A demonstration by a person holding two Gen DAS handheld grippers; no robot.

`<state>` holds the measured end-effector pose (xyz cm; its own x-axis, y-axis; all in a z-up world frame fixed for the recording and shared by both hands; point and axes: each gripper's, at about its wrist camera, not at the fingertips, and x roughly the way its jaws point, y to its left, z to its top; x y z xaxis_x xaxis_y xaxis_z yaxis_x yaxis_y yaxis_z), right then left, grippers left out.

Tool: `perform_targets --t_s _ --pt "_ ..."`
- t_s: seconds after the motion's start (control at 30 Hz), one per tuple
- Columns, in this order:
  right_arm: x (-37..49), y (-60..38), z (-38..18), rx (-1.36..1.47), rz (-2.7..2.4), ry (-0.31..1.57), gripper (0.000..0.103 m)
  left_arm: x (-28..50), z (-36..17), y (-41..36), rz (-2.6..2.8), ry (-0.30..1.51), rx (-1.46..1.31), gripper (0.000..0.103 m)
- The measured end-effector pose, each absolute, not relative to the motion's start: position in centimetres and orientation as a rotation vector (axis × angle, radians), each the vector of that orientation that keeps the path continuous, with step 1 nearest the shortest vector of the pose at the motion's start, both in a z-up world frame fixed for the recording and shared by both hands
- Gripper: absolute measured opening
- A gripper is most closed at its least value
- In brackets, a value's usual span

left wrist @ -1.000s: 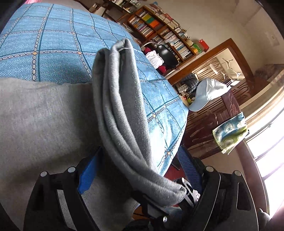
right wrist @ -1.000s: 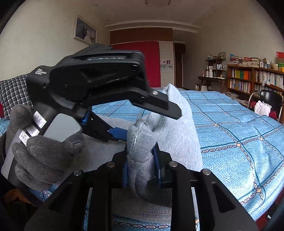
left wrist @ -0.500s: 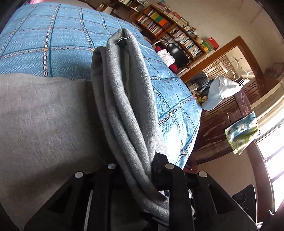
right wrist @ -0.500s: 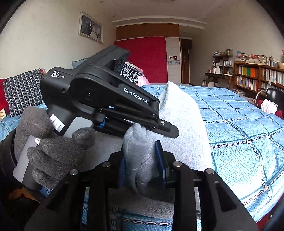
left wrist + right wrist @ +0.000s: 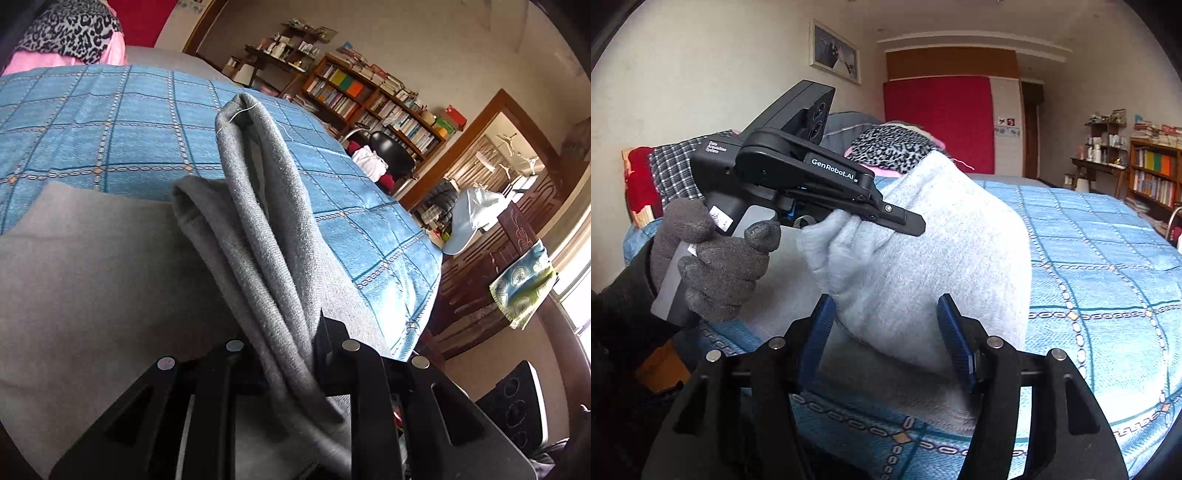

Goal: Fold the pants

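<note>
Grey knit pants lie on a bed with a blue checked cover. My left gripper is shut on a bunched fold of the pants and lifts it off the bed. In the right wrist view that gripper, held in a grey-gloved hand, pinches the raised grey fabric. My right gripper is open, its blue pads on either side of the fabric and apart from it.
Bookshelves and a black chair stand past the bed's far side. A wooden bed frame with a light blue cap and a patterned cloth is at the right. Pillows lie at the head.
My right gripper has opened and let go of the pants fold. My left gripper has shut on the fold and raised it.
</note>
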<state>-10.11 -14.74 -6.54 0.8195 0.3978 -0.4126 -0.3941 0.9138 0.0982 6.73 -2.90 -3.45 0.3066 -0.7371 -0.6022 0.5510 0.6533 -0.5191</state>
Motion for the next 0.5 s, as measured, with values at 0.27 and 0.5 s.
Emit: perform_targets --t_s 0.27,0.5 --pt "-9.2 -17.5 -6.5 0.189 0.476 0.507 0.06 5.7 -6.2 2.0 -0.782 0.975 -0.274 0.017" --pt "-7.2 -17.7 -6.2 0.236 0.429 0.537 0.06 4.8 -7.2 3.6 -0.732 0.957 -0.264 0.02"
